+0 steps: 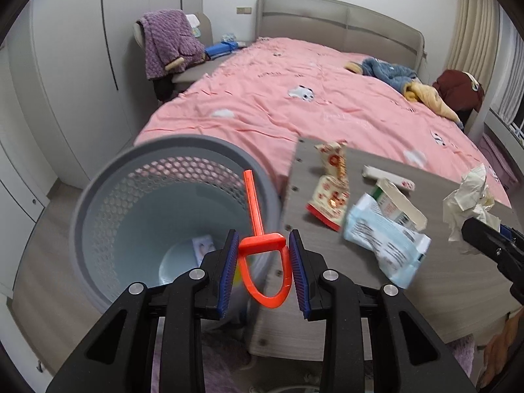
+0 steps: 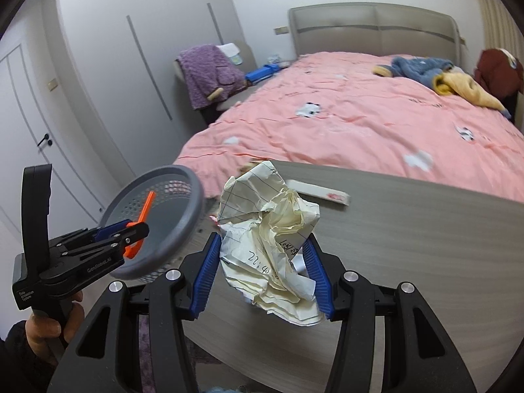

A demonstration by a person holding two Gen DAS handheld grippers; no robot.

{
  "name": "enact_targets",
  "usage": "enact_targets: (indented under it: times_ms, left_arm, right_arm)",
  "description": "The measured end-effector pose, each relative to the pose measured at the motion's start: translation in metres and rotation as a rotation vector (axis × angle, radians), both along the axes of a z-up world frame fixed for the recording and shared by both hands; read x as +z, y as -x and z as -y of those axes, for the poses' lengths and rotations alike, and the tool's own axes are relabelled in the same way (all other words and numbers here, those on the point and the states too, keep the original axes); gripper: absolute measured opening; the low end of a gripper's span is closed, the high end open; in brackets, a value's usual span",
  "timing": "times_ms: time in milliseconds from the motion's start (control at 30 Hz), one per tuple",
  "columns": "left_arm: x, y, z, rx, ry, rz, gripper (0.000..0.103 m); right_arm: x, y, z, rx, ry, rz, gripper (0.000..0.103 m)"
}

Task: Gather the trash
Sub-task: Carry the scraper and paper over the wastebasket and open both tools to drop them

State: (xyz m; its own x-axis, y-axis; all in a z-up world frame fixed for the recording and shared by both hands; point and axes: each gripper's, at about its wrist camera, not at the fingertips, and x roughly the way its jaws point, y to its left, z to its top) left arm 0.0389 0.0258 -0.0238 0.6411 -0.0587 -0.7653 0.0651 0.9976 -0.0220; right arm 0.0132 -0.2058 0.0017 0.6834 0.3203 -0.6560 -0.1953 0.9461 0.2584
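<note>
My left gripper (image 1: 263, 250) is shut on the loop handle of an orange plastic tool (image 1: 258, 239), whose stem points up over the grey mesh wastebasket (image 1: 98, 216). From the right wrist view the same left gripper (image 2: 131, 237) hangs beside the wastebasket (image 2: 186, 216) rim. My right gripper (image 2: 262, 271) is shut on a crumpled ball of lined paper (image 2: 268, 229), lifted above the grey table (image 2: 409, 245). On the table (image 1: 442, 278) lie a red and white snack wrapper (image 1: 330, 193), a pale blue packet (image 1: 383, 239), a small carton (image 1: 399, 203) and a white box (image 1: 386, 177).
A pink-covered bed (image 1: 294, 98) with clothes fills the space behind the table. A chair draped with a purple blanket (image 1: 167, 42) stands by white wardrobes (image 1: 65, 65). Some paper lies at the bottom of the wastebasket. A hand (image 2: 49, 327) grips the left tool's handle.
</note>
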Motion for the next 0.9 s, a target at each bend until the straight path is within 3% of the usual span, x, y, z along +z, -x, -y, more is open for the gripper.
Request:
enact_targets:
  times_ms: [267,500,900]
  left_arm:
    - [0.001,-0.012,-0.069,0.116,-0.061,0.030,0.031]
    - [-0.014,-0.018,-0.111,0.177,-0.087,0.007,0.031]
    - [-0.035,-0.034,-0.139,0.211,-0.047,-0.036,0.031]
  right_arm:
    - [0.007,-0.031,-0.085,0.172,0.008,0.008,0.050]
    - [-0.010,-0.057,-0.153,0.301,0.026,-0.039,0.050]
    - [-0.032,-0.080,-0.191,0.351,0.063,-0.098,0.054]
